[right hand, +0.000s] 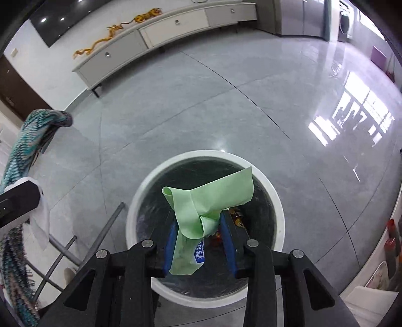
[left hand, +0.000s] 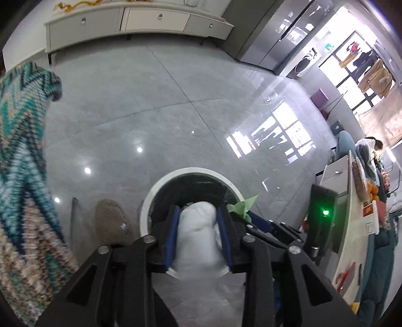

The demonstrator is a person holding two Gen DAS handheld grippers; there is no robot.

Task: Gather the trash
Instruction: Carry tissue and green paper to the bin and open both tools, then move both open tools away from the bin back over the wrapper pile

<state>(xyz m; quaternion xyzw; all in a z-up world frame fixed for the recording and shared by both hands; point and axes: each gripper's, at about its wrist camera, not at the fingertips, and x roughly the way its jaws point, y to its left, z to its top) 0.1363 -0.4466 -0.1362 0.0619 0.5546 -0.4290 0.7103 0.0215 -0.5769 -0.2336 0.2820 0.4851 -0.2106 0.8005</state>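
Note:
A round bin with a white rim [left hand: 150, 198] and a black liner stands on the grey floor, right under both grippers. My left gripper [left hand: 198, 210] points down at it. A crumpled white wad [left hand: 198, 239] fills the gap between its blue pads and touches both. In the right wrist view my right gripper [right hand: 198, 221] hangs over the bin's rim [right hand: 140, 198], shut on a folded green paper [right hand: 221, 191] that sticks up past the fingertips. That green paper [left hand: 242, 205] also shows beside the left gripper. Some trash lies inside the bin.
A person's slippered foot [left hand: 110, 218] stands left of the bin, beside a teal zigzag knit cloth [left hand: 22, 151] and metal chair legs [right hand: 62, 251]. A low white cabinet [left hand: 140, 22] lines the far wall. A cluttered white tabletop [left hand: 356, 226] is at right.

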